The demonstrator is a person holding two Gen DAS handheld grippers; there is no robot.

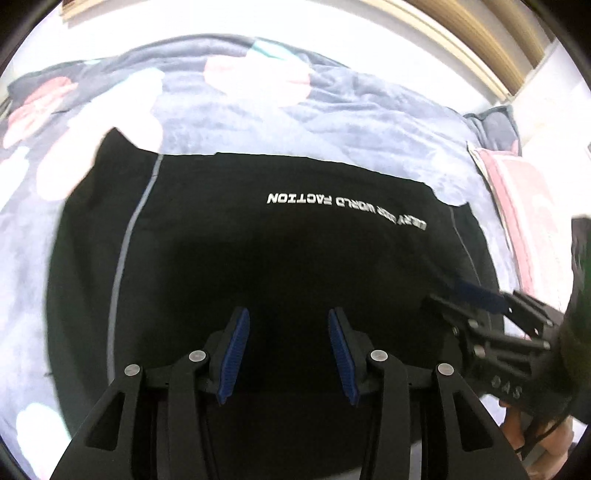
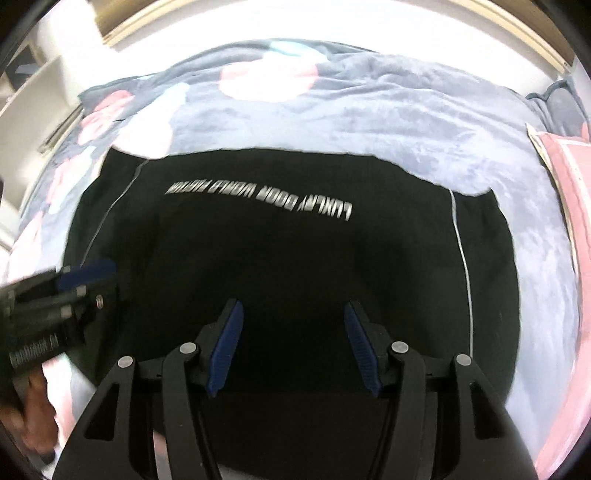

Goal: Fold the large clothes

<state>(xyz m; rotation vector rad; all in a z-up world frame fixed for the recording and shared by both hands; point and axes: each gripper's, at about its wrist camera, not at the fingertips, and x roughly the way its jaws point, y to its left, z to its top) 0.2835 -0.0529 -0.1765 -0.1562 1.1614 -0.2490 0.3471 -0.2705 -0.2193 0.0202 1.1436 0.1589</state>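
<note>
A large black garment (image 1: 280,251) with white lettering and thin grey piping lies spread flat on the bed; it also fills the middle of the right wrist view (image 2: 295,251). My left gripper (image 1: 288,319) hovers above its near part, jaws wide apart and empty. My right gripper (image 2: 293,310) hovers above it as well, jaws wide apart and empty. The right gripper shows at the right of the left wrist view (image 1: 469,299). The left gripper shows at the left of the right wrist view (image 2: 88,275). Nothing is gripped.
The garment lies on a grey-blue blanket (image 1: 258,110) with pink and white round patches. A pink cloth (image 1: 517,192) lies at the right edge of the bed; it also shows in the right wrist view (image 2: 570,184). A wooden frame (image 2: 517,26) runs behind the bed.
</note>
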